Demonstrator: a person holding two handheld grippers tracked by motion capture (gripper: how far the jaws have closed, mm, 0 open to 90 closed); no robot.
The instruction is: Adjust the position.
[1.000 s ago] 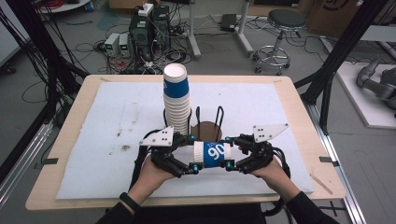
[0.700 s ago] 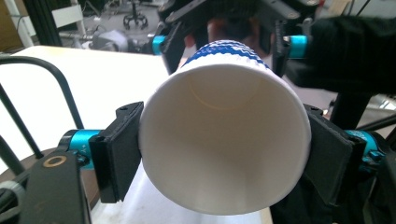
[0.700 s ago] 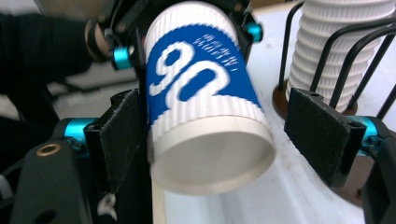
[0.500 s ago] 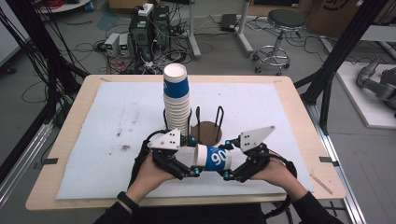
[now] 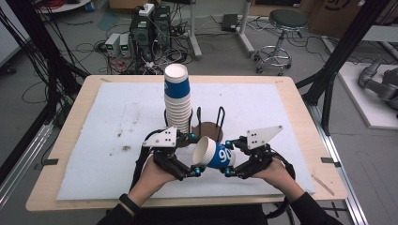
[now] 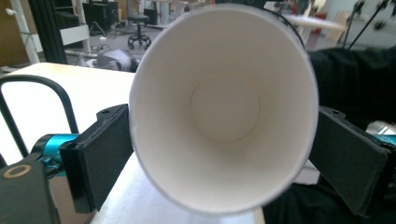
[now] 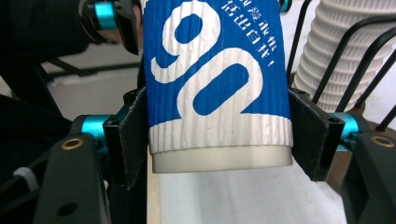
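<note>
A blue-and-white paper cup point(image 5: 219, 155) lies on its side in the air above the table's front, between my two grippers. My right gripper point(image 5: 228, 158) is shut on its base end; its jaws have just been closing, and both pads press the ribbed wall point(image 7: 215, 79). My left gripper point(image 5: 194, 154) faces the cup's open mouth point(image 6: 224, 107). Its jaws have just been opening and now stand wide on either side of the rim, open. The cup's white inside is bare.
A tall stack of the same cups point(image 5: 177, 98) stands in a black wire holder point(image 5: 219, 117) with a brown round base, just behind the grippers. A white mat point(image 5: 117, 131) covers the wooden table point(image 5: 61, 154). Cables and equipment lie on the floor beyond.
The cup has tipped so that its mouth now turns up toward the camera. The left jaws have spread off the cup. The right gripper has swung a little with the cup.
</note>
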